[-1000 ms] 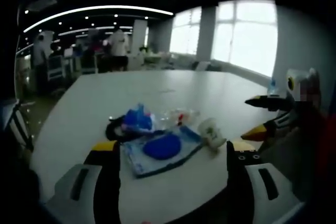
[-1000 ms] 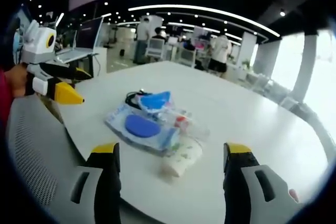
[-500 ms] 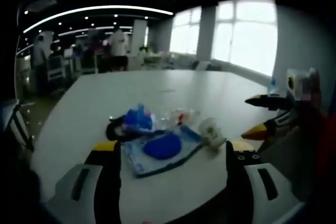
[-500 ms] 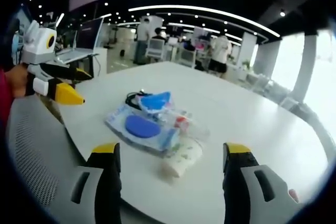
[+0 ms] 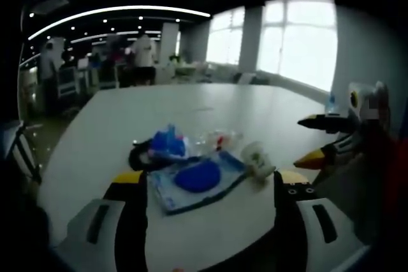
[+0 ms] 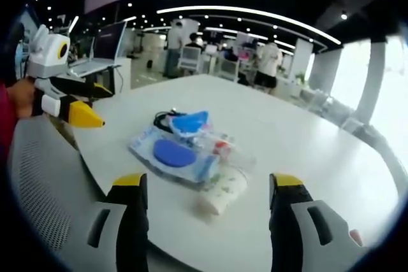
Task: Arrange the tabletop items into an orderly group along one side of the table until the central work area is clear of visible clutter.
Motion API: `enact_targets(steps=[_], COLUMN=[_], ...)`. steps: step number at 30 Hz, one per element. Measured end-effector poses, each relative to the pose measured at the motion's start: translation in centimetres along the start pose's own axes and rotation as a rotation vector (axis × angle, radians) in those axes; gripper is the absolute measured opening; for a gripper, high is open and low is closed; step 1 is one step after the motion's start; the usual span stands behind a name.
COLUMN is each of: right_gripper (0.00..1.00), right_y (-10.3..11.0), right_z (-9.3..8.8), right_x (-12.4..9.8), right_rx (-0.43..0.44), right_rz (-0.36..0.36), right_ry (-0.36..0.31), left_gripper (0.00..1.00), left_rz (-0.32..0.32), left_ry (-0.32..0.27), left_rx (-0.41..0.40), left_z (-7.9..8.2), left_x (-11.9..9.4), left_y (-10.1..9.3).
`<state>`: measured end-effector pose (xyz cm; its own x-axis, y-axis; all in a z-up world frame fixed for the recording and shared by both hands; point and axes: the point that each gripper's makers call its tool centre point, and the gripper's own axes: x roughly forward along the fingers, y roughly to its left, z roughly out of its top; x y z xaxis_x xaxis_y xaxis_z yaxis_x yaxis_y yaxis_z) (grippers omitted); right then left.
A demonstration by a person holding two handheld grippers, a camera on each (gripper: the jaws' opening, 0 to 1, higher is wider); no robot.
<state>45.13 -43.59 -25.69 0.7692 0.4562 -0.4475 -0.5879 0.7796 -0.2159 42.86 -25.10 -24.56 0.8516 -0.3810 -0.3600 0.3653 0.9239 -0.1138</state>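
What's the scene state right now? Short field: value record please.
surface: large white table
clutter: one pile near the table's near edge
items: flat blue-and-white packet with a blue oval; patterned paper cup on its side; clear plastic bottle with red cap; crumpled blue wrapper on a black cable
left gripper: open, holding nothing, short of the pile
right gripper: open, holding nothing, cup lying between its jaws
background: people at desks, bright windows

No text is readable; the paper cup (image 6: 221, 194) bears a printed pattern too blurred to make out; likewise the blue packet (image 6: 167, 155).
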Motion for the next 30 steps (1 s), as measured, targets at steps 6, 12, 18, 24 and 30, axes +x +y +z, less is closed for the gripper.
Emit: enact_targets(steps=[6,12,18,24,30], right_gripper=[0.77,0.77,0.76,0.76,0.75], right_y=[0.1,0.7,0.5,0.3,-0.6], right_z=[-0.1,-0.1,0.6,1.2,1.7], right_x=[0.0,0.2,0.5,1.0,1.8], right_rx=[0.0,-0.018,0.001,0.0,0.005], right_rz=[0.005,0.032,0.043,0.048,0.055], right_ry=[0.005,0.016,0.008,0.0,-0.01], left_gripper=[0.78,0.78,0.78,0.78,0.78], left_rz=[-0.001,-0.009,-0.015,-0.006,0.002], left_ry=[0.0,0.0,0.006,-0.003,-0.021], left_rx=[-0.001,-0.006,-0.002,0.003,0.019], left_z=[0.0,0.0,0.3,1.2,2.4], left_x=[0.0,0.0,0.3,1.0,2.1], left_y=[0.0,-0.1,-0.1,0.6,1.1])
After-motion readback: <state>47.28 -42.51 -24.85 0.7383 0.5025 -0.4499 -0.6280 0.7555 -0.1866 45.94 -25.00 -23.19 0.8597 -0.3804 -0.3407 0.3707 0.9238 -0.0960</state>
